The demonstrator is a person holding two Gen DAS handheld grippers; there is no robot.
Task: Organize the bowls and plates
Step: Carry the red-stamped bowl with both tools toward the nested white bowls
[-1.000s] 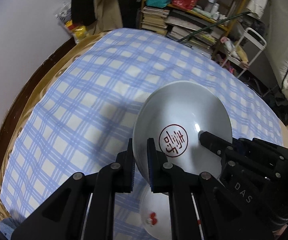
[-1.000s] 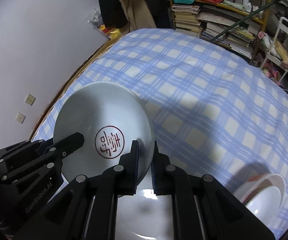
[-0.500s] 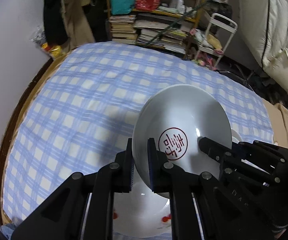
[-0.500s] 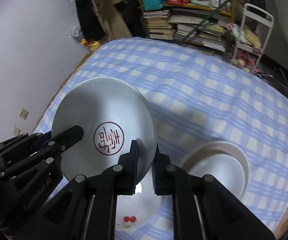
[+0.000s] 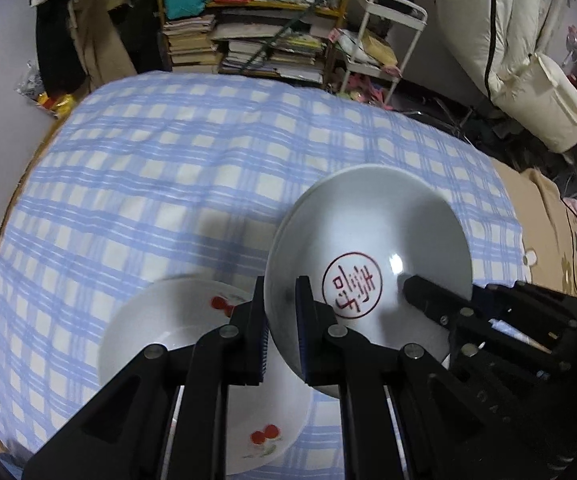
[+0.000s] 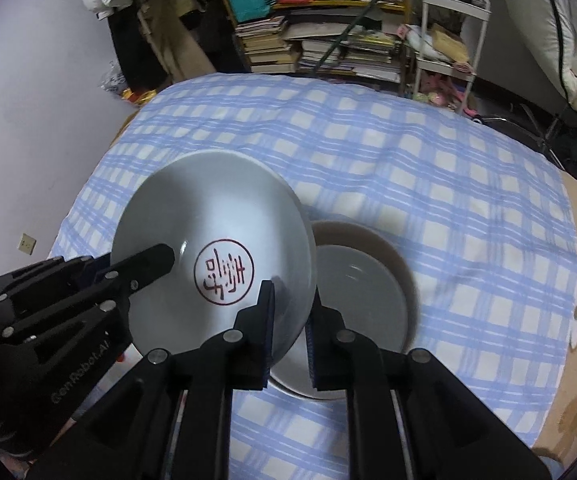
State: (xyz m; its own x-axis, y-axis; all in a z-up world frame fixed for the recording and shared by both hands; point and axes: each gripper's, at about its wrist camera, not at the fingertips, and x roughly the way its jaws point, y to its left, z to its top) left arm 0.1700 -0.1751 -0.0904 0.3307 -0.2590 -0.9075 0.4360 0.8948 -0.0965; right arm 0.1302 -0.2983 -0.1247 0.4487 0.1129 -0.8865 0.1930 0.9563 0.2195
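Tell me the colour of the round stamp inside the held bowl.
Dark red, on the pale grey-white bowl; clearest in the right wrist view.

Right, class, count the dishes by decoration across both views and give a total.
Red-seal bowl: 1
Cherry-pattern plate: 1
Brown-rimmed dish: 1
Plain white bowl inside it: 1
Total: 4

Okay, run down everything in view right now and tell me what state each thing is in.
Red-stamped bowl: held off the bed by both tools, tilted.
Left tool: shut on its rim.
Right tool: shut on the opposite rim.
Cherry plate: lying flat.
Brown-rimmed bowl: upright on the checked cloth.
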